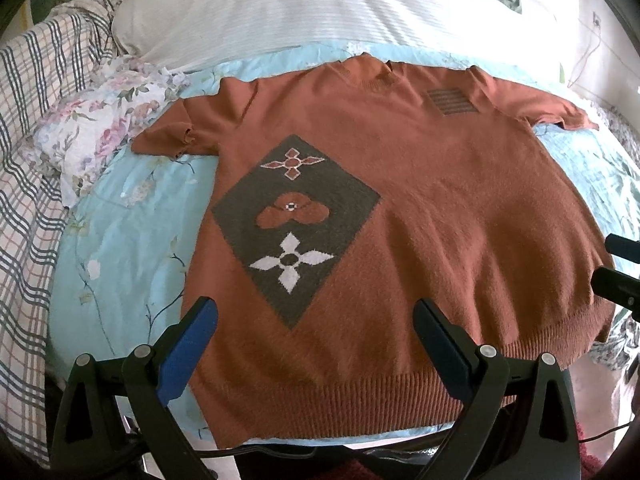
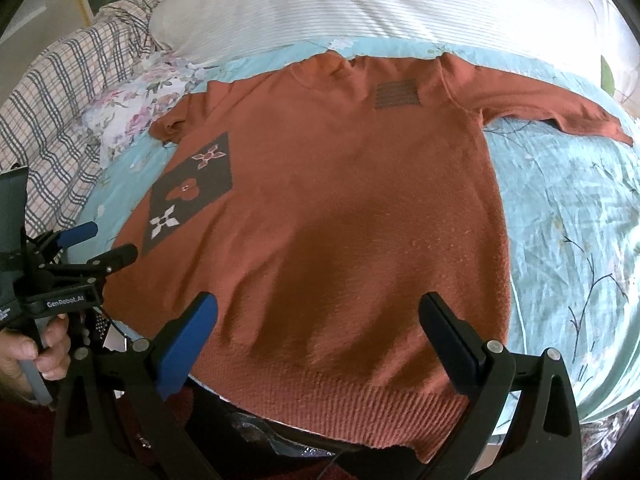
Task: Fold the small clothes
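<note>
A rust-orange knit sweater [image 1: 420, 200] lies flat, face up, on a light blue floral bedspread [image 1: 120, 248], sleeves spread to both sides. It has a dark diamond patch with flower motifs [image 1: 296, 224] and a small striped patch [image 1: 452, 102] near the collar. It also shows in the right wrist view [image 2: 340, 208]. My left gripper [image 1: 316, 312] is open and empty, hovering over the ribbed hem [image 1: 340, 400]. It also appears in the right wrist view [image 2: 106, 244]. My right gripper [image 2: 320, 308] is open and empty over the hem's right part; its fingers [image 1: 616, 284] reach in at the right edge of the left wrist view.
A white striped pillow [image 1: 320, 8] lies beyond the collar. A crumpled floral cloth [image 1: 100, 132] and a plaid blanket [image 1: 28, 200] lie to the left. The bed's near edge runs just under the hem. A hand [image 2: 24, 352] holds the left gripper's handle.
</note>
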Motion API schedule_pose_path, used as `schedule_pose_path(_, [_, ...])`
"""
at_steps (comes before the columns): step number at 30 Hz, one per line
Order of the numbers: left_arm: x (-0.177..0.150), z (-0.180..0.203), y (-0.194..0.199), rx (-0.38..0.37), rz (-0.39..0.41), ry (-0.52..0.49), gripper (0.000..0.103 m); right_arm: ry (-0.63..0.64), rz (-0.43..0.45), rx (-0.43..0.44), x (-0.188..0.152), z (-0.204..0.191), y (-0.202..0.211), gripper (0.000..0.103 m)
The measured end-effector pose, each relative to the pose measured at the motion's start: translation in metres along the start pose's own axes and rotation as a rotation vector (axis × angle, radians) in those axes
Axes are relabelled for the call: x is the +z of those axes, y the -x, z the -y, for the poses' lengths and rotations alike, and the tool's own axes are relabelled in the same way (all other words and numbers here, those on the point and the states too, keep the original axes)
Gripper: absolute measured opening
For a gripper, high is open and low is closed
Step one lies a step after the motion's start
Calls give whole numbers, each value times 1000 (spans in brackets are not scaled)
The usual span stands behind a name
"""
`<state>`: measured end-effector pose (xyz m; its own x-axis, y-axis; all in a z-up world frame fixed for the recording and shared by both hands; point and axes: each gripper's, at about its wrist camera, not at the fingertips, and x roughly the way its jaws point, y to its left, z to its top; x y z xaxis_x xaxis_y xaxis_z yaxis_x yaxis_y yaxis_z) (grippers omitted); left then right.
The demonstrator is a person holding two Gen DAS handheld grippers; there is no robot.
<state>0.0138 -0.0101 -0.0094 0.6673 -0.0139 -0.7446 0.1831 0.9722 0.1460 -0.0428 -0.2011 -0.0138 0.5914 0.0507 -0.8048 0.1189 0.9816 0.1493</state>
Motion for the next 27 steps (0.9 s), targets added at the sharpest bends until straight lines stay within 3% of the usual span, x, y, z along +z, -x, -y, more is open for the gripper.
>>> schedule_pose_path(4, [8, 3, -9, -3, -4, -4, 99, 4, 96, -55, 1, 20, 1, 101])
schedule_pose_path(8, [18, 5, -18, 1, -19, -15, 99, -104, 144, -57, 9, 62, 5, 100])
schedule_pose_path(14, [30, 13, -34, 9, -37, -33, 99, -295, 258, -61, 33, 151, 10, 100])
schedule_pose_path(19, [39, 27, -52, 30, -78, -83, 99, -406, 320, -146, 71, 240, 20, 100])
schedule_pose_path(22, [45, 33, -63, 48, -113, -109, 99, -482, 367, -165, 93, 299, 27, 88])
schedule_pose_path(24, [52, 39, -69, 39, -120, -107, 99, -601, 382, -170, 110, 355, 25, 70])
schedule_pose_path(27, [63, 48, -81, 41, -140, -117, 99, -729, 408, -190, 132, 415, 16, 62])
